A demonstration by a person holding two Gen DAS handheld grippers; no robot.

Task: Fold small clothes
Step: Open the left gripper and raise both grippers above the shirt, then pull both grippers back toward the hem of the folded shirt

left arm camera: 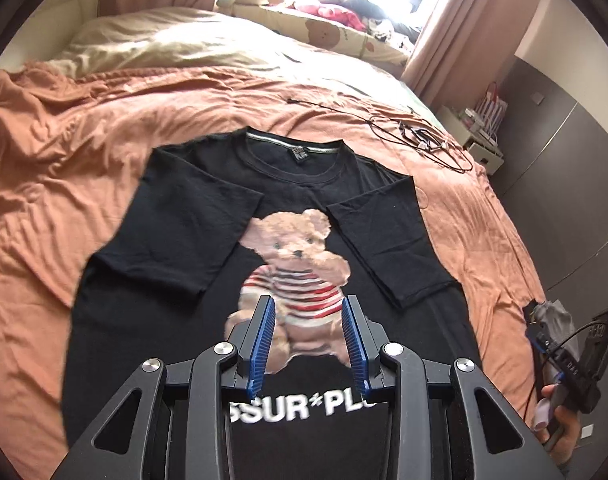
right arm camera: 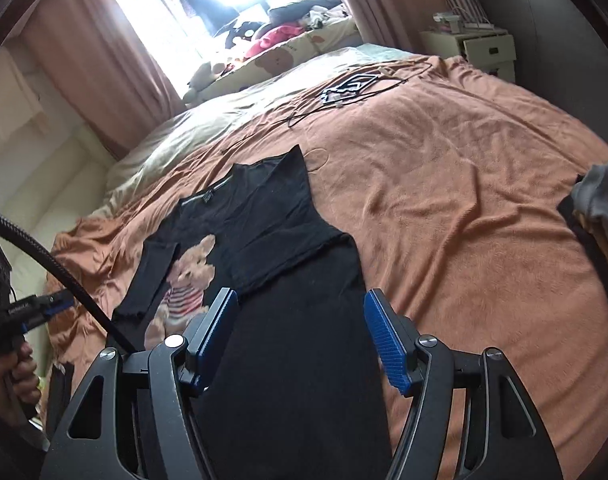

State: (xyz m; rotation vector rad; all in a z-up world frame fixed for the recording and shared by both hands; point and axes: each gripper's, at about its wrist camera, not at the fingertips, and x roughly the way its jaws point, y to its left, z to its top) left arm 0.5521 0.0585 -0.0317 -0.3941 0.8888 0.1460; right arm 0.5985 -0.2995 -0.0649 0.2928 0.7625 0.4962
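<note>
Left wrist view: a black T-shirt (left arm camera: 192, 216) lies face up on an orange blanket (left arm camera: 56, 184) that covers the bed. Both short sleeves are folded inward over the chest, their cuffs flanking a printed teddy bear (left arm camera: 296, 256) in a striped top; white lettering runs across the near part of the shirt. The collar points to the far side, toward the window. The left gripper (left arm camera: 308, 344) hangs above the print with its blue-padded jaws apart and nothing between them. To the far right, a tangle of black cables (left arm camera: 428, 140) rests on the blanket. At the right edge, the right gripper (left arm camera: 544, 344) appears, held in a hand, beside the shirt's right hem; its jaw state cannot be told here.

Right wrist view: the left gripper (right arm camera: 44, 304) shows at the left edge, gripped by a hand (right arm camera: 16, 376). The T-shirt (right arm camera: 304, 320) stretches from near centre to mid-bed. The right gripper (right arm camera: 300, 336) hovers over its near right portion, jaws spread wide and empty. A white bedside cabinet (right arm camera: 488, 48) stands far right.
</note>
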